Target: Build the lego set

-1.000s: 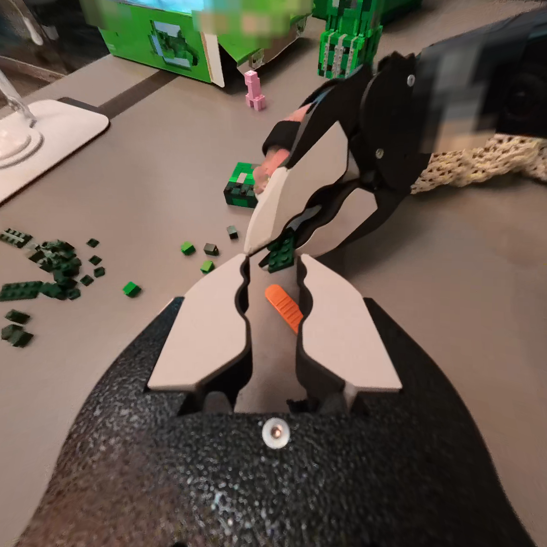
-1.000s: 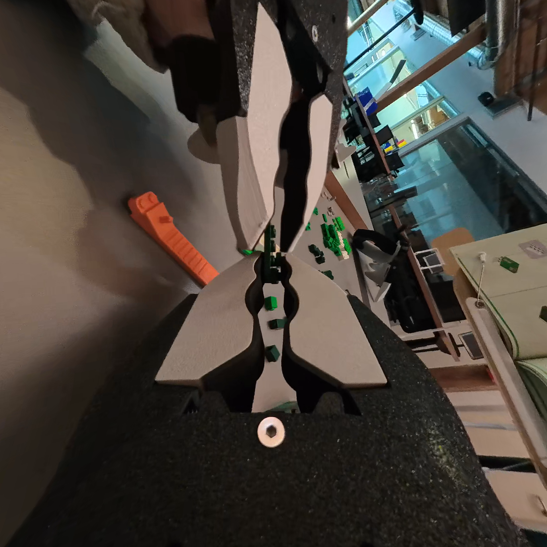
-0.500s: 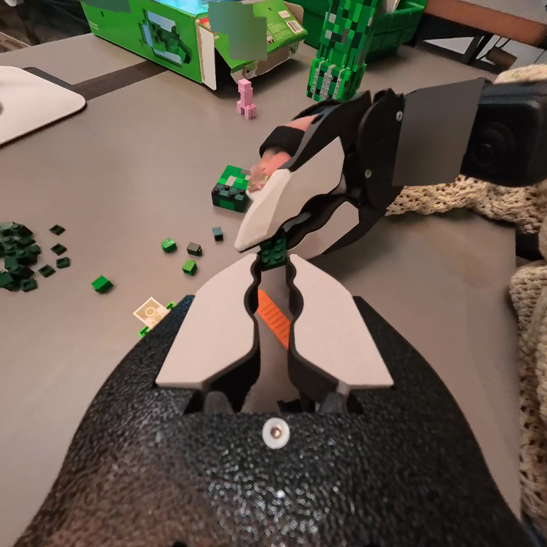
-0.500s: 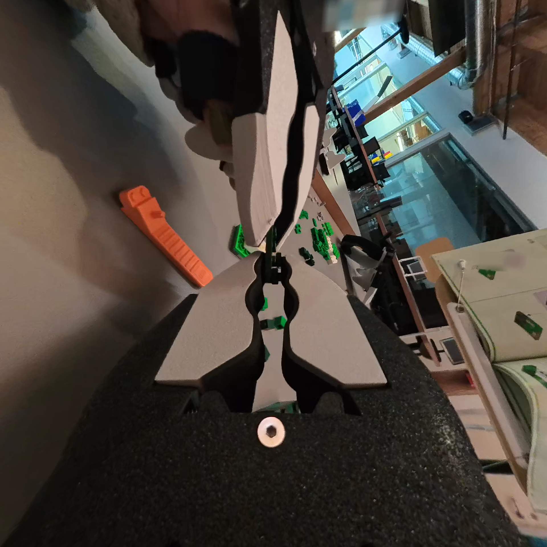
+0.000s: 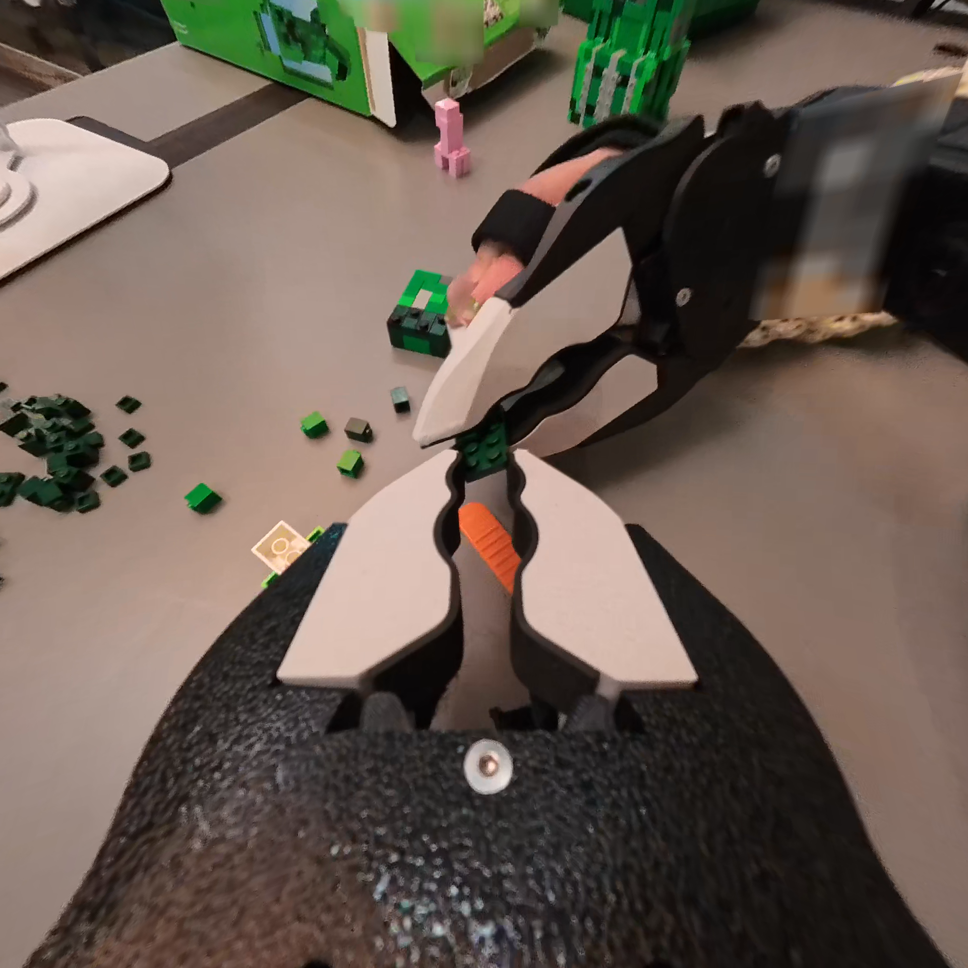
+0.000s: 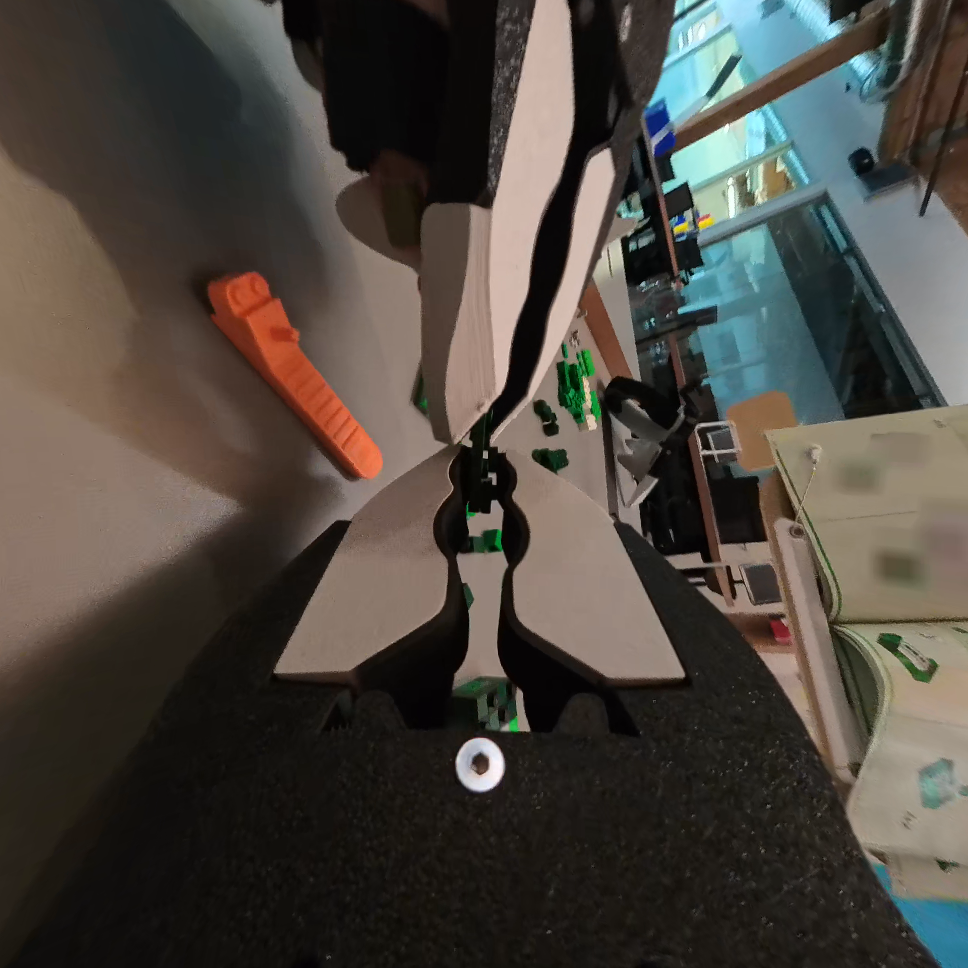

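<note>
Both tongs, left [image 5: 481, 461] and right [image 6: 479, 466], pinched one green plate [image 5: 484, 449] above the desk [image 5: 262, 272], seemingly pressing pieces together; next needed a careful squeeze.

Both gripper bodies are that rough, pebbly black plastic with a bit of sparkle, and the left gripper [image 5: 484, 461] has smooth matt grey fingers [image 5: 387, 571] plus a shiny metal screw [image 5: 488, 766] in the middle. The dark green plate [image 5: 484, 450] and the loose bricks [image 5: 201, 496] look like hard glossy plastic, same for the ribbed orange brick separator [image 6: 293, 366]. The table [image 5: 262, 272] is a smooth matt grey-brown, the green box [image 5: 293, 52] looks like printed cardboard, and the sleeve [image 5: 817, 327] is chunky cream knit.
</note>
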`<state>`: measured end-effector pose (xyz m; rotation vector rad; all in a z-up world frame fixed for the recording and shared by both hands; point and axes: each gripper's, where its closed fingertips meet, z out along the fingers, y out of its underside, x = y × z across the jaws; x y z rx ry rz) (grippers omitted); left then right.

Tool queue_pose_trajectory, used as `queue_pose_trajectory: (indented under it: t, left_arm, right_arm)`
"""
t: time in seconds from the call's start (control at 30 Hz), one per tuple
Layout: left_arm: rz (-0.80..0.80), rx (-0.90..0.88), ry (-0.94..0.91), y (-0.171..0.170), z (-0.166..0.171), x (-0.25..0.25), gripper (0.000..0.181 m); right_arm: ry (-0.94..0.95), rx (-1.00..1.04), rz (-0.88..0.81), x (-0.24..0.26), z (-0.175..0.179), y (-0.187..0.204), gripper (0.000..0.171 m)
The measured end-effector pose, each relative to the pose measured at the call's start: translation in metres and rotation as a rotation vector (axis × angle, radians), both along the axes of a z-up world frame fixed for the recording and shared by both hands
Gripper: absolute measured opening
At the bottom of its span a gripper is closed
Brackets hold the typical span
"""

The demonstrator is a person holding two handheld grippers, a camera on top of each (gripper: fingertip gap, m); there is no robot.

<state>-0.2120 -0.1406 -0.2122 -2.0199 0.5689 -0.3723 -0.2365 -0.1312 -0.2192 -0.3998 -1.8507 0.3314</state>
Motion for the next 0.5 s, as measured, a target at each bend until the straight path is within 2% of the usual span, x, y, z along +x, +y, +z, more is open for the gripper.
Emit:
queue_pose_trajectory:
  t: [0.13, 0.33, 0.5]
  left_arm:
    - [0.003, -0.014, 0.035, 0.000, -0.005, -0.001, 0.015]
    - [-0.024, -0.013, -0.045, -0.001, -0.002, 0.001, 0.015]
    - [-0.035, 0.055, -0.009, 0.001, 0.003, 0.003, 0.015]
  right_arm:
    - [-0.036, 0.068, -0.037, 0.000, -0.004, 0.002, 0.008]
    - [-0.044, -0.053, 0.028, 0.002, -0.002, -0.003, 0.008]
    - [0.072, 0.118, 0.050, 0.003, 0.009, 0.000, 0.008]
